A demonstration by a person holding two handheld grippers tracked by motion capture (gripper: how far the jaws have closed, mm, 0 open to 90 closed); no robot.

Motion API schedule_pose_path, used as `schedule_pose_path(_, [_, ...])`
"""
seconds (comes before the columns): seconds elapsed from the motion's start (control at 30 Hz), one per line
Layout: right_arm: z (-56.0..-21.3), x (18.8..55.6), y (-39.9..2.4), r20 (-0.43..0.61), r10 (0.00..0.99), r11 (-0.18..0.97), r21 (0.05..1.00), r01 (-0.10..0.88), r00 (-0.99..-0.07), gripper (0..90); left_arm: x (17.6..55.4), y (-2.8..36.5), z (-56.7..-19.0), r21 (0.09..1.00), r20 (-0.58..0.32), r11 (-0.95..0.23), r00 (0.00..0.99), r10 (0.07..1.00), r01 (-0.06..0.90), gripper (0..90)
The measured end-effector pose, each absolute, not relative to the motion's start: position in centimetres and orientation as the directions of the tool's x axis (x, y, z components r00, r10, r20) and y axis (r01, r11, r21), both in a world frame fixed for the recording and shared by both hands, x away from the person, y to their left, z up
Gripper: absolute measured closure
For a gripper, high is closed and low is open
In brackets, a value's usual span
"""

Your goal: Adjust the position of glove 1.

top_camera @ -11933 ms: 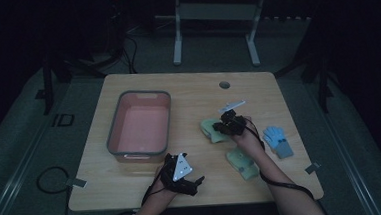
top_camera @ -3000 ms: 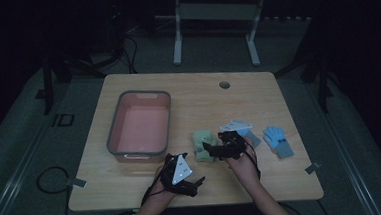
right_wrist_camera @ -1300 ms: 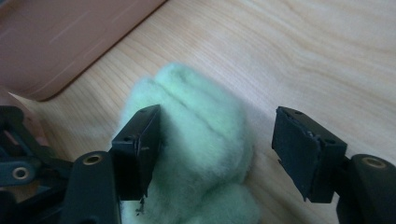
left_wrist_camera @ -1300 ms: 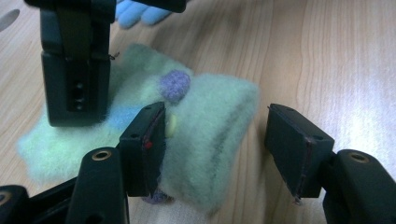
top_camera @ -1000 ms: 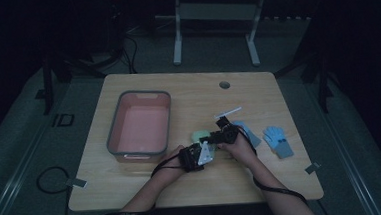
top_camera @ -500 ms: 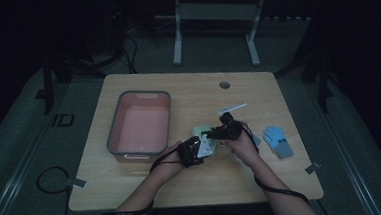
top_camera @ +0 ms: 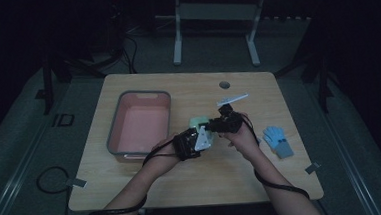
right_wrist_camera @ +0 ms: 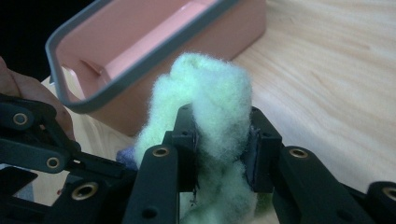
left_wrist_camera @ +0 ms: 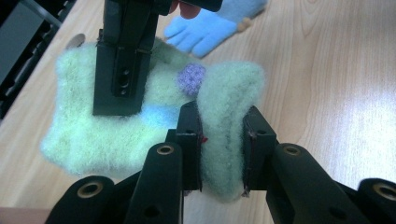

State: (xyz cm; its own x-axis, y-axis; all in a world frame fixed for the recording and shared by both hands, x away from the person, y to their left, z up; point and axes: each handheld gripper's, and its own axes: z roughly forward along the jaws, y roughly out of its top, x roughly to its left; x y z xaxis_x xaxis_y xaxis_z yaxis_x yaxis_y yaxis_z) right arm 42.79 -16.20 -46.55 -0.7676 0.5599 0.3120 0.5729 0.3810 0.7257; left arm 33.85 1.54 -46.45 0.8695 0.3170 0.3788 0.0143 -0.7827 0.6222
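I am holding the fuzzy green glove (left_wrist_camera: 140,116) between both tongs, just above the counter (top_camera: 207,171) beside the pink bin (top_camera: 139,123). The left tongs (left_wrist_camera: 222,144) are clamped on one bunched edge; the right tongs (right_wrist_camera: 219,140), whose jaws have just been closing, are pinching a thick fold. The glove is light, soft and limp, so it is compressing and sagging; gripping at opposite edges is keeping it spread. A blue glove (top_camera: 276,138) is lying farther right. Compared with a second ago, both tongs are riding higher and the glove is lifting off the counter.
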Motion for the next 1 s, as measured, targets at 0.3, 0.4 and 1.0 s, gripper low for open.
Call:
schedule_pose_path(0.3, [-44.3,43.1,-14.0,0.288,0.535,0.390,0.749,0.535,-0.794,69.8,34.0,3.6,-44.3,0.613,0.396,-0.790,0.857,0.329,0.020,73.3])
schedule_pose_path(0.4, [-43.7,43.3,-13.1,0.282,0.527,0.393,0.756,0.524,-0.802,69.8,34.1,4.5,-43.7,0.611,0.400,-0.792,0.854,0.334,0.023,73.3])
schedule_pose_path(1.0, [-42.4,44.1,-6.8,0.275,0.475,0.425,0.760,0.492,-0.836,70.2,34.2,10.0,-42.4,0.568,0.415,-0.822,0.848,0.330,0.042,73.3])
